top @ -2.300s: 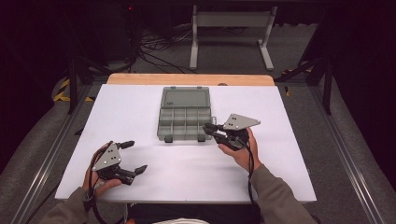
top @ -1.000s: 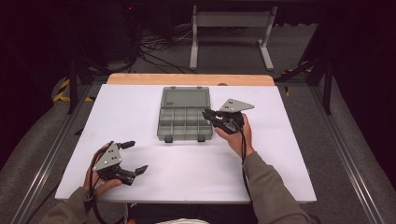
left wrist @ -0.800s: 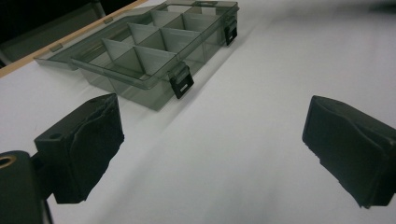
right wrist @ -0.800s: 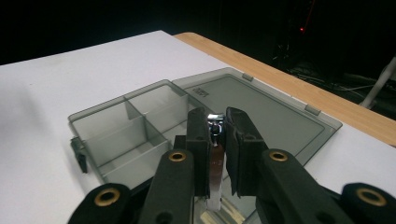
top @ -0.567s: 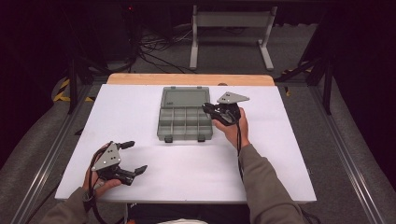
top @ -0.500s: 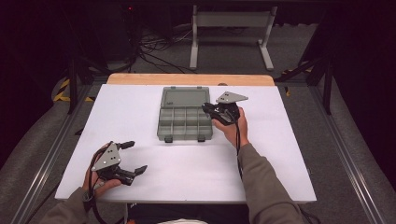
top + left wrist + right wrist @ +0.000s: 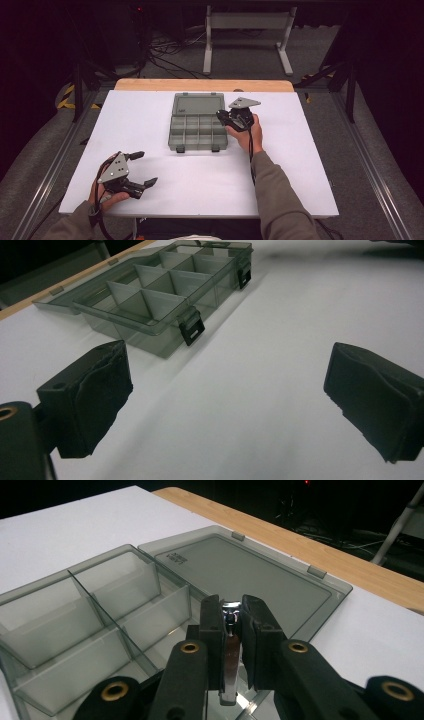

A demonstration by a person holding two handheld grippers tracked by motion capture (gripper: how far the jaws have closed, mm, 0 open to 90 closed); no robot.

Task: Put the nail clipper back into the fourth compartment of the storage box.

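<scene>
A white table (image 7: 200,175) with a wooden strip along its far edge holds one grey translucent compartment box (image 7: 198,125), its lid (image 7: 197,104) swung fully open and lying flat on the table behind the tray. The tray is split by dividers into two rows of four compartments, eight in all, and two black latches (image 7: 180,148) hang from its front wall. Two hand-held grippers are in use, one in each of the person's hands. The right gripper (image 7: 223,116) sits at the box's right edge, beside the far-right compartments near the hinge line, with one grey three-cornered plate on top. In the right gripper view its two black jaws are pinched together on one small metal piece (image 7: 229,670), shiny at the top with a brownish flat body; it looks like a nail clipper, though too little of it shows to be sure. The piece hangs upright between the jaws, above the tray's near edge, with the open lid (image 7: 245,577) just beyond. The left gripper (image 7: 145,170) rests near the table's front left corner, well apart from the box, its two jaws spread wide with nothing between them. In the left gripper view both pads (image 7: 102,390) frame bare white table, and the box (image 7: 150,295) lies farther off, its compartments looking empty.
</scene>
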